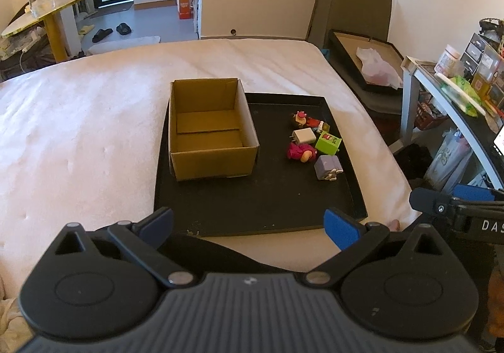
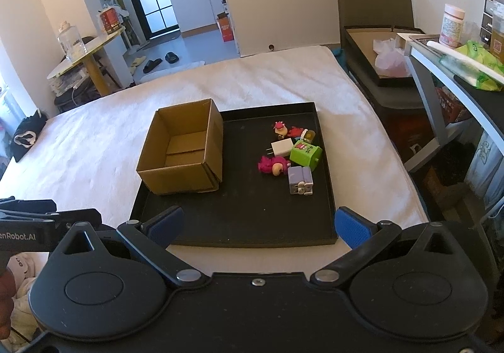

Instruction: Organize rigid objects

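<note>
A black tray (image 1: 252, 205) (image 2: 239, 220) lies on the white bed. An open, empty cardboard box (image 1: 209, 129) (image 2: 184, 153) stands on the tray's left part. On its right part lies a cluster of small toys: a white plug (image 1: 304, 136) (image 2: 282, 147), a green cube (image 1: 327, 142) (image 2: 305, 153), a pink figure (image 1: 300, 152) (image 2: 272, 164), a purple block (image 1: 327, 167) (image 2: 300, 180) and small red figures (image 1: 307, 120) (image 2: 289, 130). My left gripper (image 1: 249, 223) is open and empty at the tray's near edge. My right gripper (image 2: 260, 225) is open and empty, also at the near edge.
The bed (image 1: 78, 119) spreads left of the tray. A shelf with jars and packets (image 2: 456, 47) and a dark box with a plastic bag (image 2: 378, 60) stand to the right. A round yellow table (image 2: 88, 50) stands at the back left.
</note>
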`<action>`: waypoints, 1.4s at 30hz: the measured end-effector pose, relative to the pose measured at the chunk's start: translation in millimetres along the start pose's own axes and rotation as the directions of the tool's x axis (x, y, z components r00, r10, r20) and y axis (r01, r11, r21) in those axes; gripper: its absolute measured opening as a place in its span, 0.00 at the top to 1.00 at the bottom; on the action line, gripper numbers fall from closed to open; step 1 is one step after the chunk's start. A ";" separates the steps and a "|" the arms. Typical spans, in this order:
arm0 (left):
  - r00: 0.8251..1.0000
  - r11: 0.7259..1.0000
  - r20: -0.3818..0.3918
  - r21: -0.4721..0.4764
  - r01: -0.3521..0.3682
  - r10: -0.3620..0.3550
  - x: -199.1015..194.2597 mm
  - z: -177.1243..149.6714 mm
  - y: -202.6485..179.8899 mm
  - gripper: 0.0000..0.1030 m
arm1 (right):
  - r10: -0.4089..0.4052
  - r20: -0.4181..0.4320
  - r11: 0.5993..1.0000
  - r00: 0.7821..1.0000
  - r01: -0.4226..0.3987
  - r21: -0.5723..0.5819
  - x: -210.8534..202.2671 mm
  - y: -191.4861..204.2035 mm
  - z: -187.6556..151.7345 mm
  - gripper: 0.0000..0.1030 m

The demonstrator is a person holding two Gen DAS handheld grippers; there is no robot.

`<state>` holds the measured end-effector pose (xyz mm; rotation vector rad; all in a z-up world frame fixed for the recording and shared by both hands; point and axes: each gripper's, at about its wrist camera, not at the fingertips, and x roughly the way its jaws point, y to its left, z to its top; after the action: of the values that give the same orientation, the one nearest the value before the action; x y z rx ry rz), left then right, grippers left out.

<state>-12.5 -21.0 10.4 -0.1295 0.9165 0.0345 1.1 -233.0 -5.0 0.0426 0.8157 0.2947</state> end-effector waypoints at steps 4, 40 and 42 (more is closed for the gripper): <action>1.000 1.000 0.005 -0.001 0.006 -0.006 -2.5 -1.1 0.4 0.01 | -0.002 -0.001 1.000 1.000 0.002 -0.001 0.1 1.4 -1.5 0.00; 1.000 1.000 0.022 -0.015 0.012 -0.012 -12.3 -1.8 4.0 0.01 | -0.028 -0.008 1.000 1.000 0.028 -0.012 -1.1 4.7 -1.1 0.00; 1.000 1.000 0.023 -0.017 0.014 -0.014 -12.3 -1.4 4.4 0.01 | -0.035 -0.009 0.999 0.999 0.035 -0.009 -0.5 4.5 -0.3 0.00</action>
<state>-21.6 -16.5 18.9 -0.1507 0.8929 0.0306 -0.5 -228.8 -4.2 0.0188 0.8230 0.2656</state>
